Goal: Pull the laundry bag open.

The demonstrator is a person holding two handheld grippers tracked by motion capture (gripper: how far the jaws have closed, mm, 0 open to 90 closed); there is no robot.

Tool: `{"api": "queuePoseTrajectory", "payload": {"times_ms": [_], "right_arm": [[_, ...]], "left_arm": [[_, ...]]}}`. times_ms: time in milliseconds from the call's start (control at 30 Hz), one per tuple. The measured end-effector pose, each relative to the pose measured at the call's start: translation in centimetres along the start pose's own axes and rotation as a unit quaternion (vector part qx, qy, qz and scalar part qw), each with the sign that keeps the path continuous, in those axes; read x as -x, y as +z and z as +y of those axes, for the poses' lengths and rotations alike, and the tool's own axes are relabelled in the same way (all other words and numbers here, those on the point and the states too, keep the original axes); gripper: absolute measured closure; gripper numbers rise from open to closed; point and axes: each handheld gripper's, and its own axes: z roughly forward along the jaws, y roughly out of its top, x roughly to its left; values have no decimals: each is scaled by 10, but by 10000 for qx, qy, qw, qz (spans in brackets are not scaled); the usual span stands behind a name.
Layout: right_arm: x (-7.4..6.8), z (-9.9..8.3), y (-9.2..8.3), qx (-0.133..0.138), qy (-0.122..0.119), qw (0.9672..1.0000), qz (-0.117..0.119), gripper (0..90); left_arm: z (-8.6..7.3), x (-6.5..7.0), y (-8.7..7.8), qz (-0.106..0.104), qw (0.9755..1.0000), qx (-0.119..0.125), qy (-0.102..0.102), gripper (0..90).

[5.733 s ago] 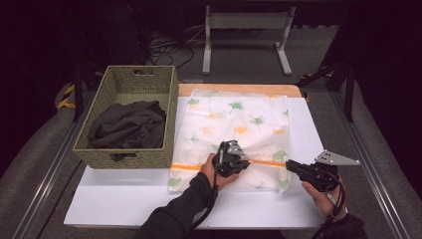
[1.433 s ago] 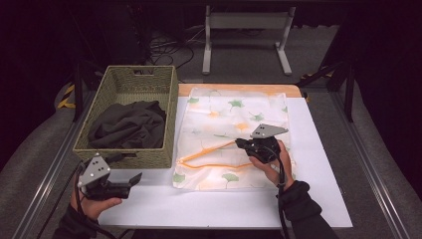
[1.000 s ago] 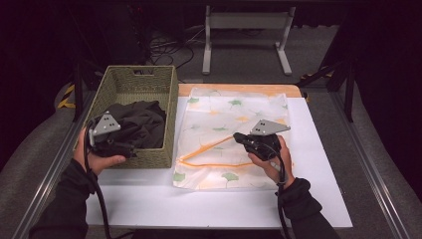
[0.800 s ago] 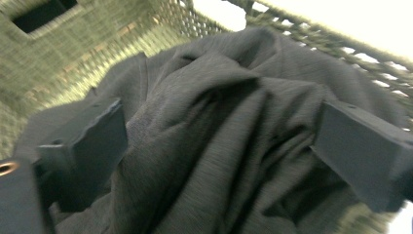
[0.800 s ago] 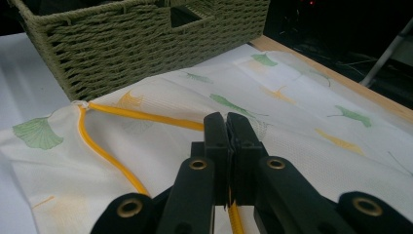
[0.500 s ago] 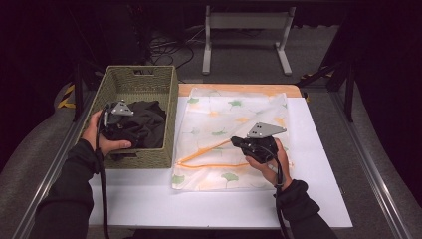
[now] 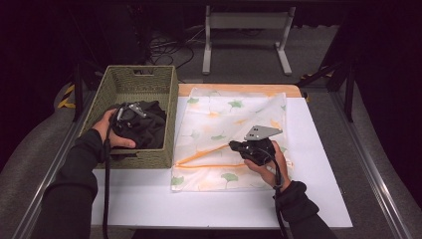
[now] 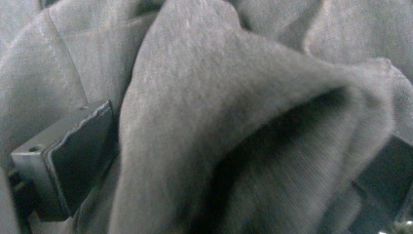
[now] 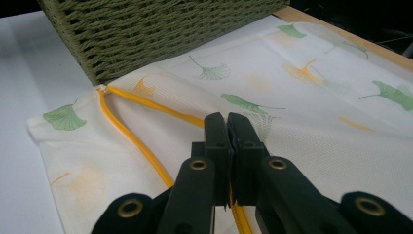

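Reaching into the basket, left gripper straddles the dark garment, jaws apart; right gripper pinches the mesh bag's yellow edge.

dark garment hides the left gripper fingertips.

Long black sleeves cover both forearms. The right gripper has black jaws with brass-ringed rivets and a grey three-cornered plate; black cables trail from each gripper.

Basket walls hem the dark garment; white table right of the mesh bag lies open
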Motion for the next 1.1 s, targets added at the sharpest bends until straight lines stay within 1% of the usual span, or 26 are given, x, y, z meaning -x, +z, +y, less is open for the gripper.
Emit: {"api": "queuePoseTrajectory", "payload": {"times_ms": [33,67,100,133,167,200,233,333,367,400,433,467,500,533,567,600,633,733,833,867,900,933,967,1033,1067,1100], "right_arm": [[0,0,0,-9,6,10000,11,880],[0,0,1,-21,3,10000,17,880],[-1,-1,1,-25,1,10000,15,879],[0,-1,0,-30,-1,10000,12,879],[0,-1,1,-30,2,10000,19,879],[0,-1,1,-35,12,10000,30,878],[0,-2,2,-57,5,10000,22,878],[0,-3,3,-95,4,10000,25,877],[0,-3,3,-109,5,9999,22,876],[0,-4,3,-119,7,9999,25,876],[0,-4,3,-127,7,9999,23,875],[0,-5,3,-135,20,9999,31,874],[0,-5,3,-146,19,9999,38,874],[0,-5,3,-155,11,9999,40,873],[0,-5,3,-155,11,9999,40,873],[0,-6,4,-164,8,9999,35,873],[-1,-6,4,-179,16,9998,43,873],[-2,-7,4,-214,-10,9998,27,874],[-2,-8,3,-224,-13,9997,26,875],[-2,-8,3,-232,-19,9997,27,877],[-2,-8,3,-233,-23,9997,20,878],[-2,-8,3,-231,-23,9997,18,879],[-2,-8,2,-225,-31,9997,12,879],[-2,-7,2,-200,-33,9998,4,880],[-2,-7,2,-200,-31,9998,6,880],[-2,-7,2,-199,-35,9998,6,880]], "left_arm": [[2,-1,8,-64,9999,-1,-109,0],[4,0,15,-41,9999,-109,-128,0],[7,1,21,94,9996,-268,-7,0],[8,2,21,101,9996,-278,-8,0],[8,1,22,65,9996,-282,-52,0],[7,-2,23,62,9995,-276,-165,0],[7,-2,24,91,9993,-293,-229,0],[8,-2,30,236,9979,-556,-216,5],[9,-2,31,289,9973,-633,-245,19],[9,-2,32,341,9966,-713,-234,51],[9,-1,32,353,9964,-722,-253,80],[8,-2,32,351,9962,-739,-314,103],[8,-2,32,348,9956,-795,-351,139],[8,-1,32,366,9954,-819,-338,170],[8,-1,32,366,9954,-819,-338,203],[8,-1,32,404,9951,-834,-331,203],[9,-1,32,435,9949,-853,-330,224],[8,-1,30,452,9952,-802,-328,352],[8,-2,25,499,9956,-725,-328,532],[8,-1,24,509,9956,-708,-329,557],[8,-1,23,554,9958,-675,-279,589],[8,-1,23,567,9958,-654,-294,613],[8,0,22,605,9958,-632,-260,627],[8,1,20,820,9949,-527,-265,663],[8,1,17,988,9936,-483,-246,674],[7,2,15,1099,9929,-384,-256,685]]}}
